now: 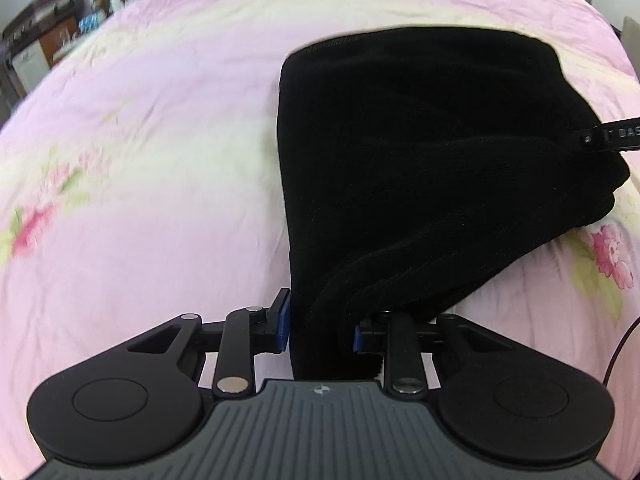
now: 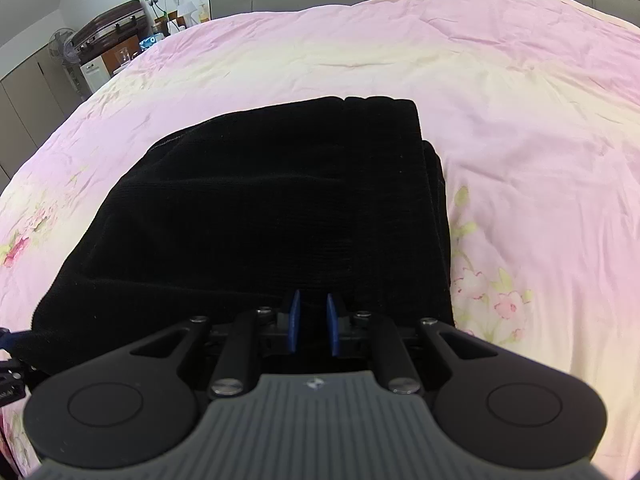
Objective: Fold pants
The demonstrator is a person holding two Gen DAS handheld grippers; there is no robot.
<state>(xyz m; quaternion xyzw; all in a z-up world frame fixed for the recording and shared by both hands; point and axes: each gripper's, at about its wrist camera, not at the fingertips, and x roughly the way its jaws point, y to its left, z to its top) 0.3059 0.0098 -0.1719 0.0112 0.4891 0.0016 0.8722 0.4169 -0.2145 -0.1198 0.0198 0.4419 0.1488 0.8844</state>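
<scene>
Your left gripper clamps the near corner of the black pants, which lie folded on the pink bedspread stretching away ahead, while your right gripper, pads slightly apart, appears to pinch the near edge.

White letters "DAS" on the right gripper beside the black pants

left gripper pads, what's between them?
In the left wrist view, a bunched fold of the black pants fills the gap of the left gripper; no pink bedspread shows through.
</scene>
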